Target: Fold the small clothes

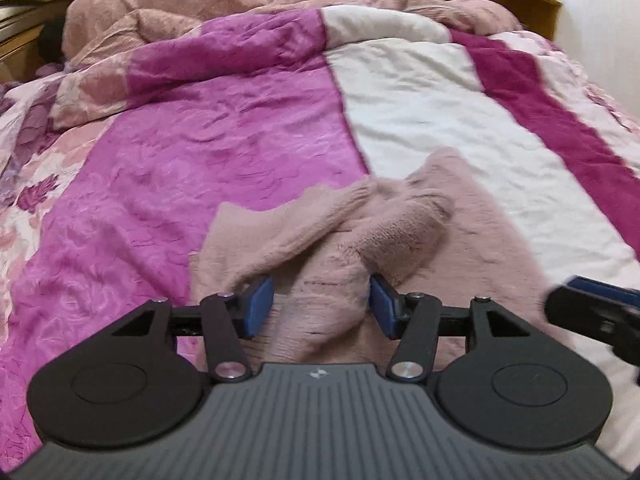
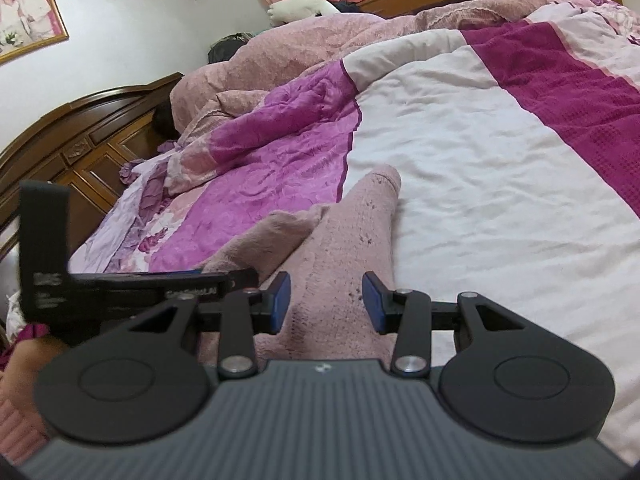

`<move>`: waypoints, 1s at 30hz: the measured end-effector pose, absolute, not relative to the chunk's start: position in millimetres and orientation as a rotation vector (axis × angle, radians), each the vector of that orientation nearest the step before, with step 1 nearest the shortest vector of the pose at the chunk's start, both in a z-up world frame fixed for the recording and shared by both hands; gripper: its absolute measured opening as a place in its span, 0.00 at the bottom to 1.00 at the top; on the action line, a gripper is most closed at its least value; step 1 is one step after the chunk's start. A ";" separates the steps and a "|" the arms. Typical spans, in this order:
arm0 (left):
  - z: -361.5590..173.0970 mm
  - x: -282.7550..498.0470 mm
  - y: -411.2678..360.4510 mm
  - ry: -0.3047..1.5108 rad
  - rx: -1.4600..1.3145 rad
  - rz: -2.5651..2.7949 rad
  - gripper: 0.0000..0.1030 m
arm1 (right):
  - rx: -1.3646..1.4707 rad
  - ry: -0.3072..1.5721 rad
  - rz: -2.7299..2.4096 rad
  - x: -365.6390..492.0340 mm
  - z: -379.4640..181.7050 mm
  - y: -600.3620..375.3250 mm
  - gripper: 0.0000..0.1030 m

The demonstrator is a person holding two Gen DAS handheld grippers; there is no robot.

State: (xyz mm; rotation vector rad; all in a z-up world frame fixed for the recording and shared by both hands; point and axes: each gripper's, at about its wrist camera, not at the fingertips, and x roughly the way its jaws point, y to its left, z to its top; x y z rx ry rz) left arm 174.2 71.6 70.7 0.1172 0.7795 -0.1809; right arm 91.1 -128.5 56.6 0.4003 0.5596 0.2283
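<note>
Sweater (image 1: 332,248), pink knit, lies on the bed's quilt (image 1: 200,152) astride the magenta/white seam, sleeves crossed over the body; left hand-held gripper (image 1: 322,306) has its blue pads spread either side of a raised ridge of knit, nothing pinched; right hand-held gripper (image 2: 326,300) equally spread over the right-hand sleeve (image 2: 360,216), pads apart from the fabric; likely step: seize the near hem at both points; bite deep enough to catch both layers, lift level, carry toward 12 o'clock; open quilt at 12 and 2 o'clock; heaped duvet (image 2: 280,52) far back at 11; headboard (image 2: 80,136) at 9 o'clock, well apart.
</note>
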 end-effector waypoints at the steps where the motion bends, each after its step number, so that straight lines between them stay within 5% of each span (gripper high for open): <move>1: 69.0 176.4 77.3 0.777 0.088 -0.168 0.59 | 0.400 0.563 0.229 91.5 55.0 -128.6 0.42; 30: 59.9 180.9 109.7 0.711 -0.009 -0.193 0.63 | 0.407 0.585 0.227 94.8 42.6 -128.5 0.42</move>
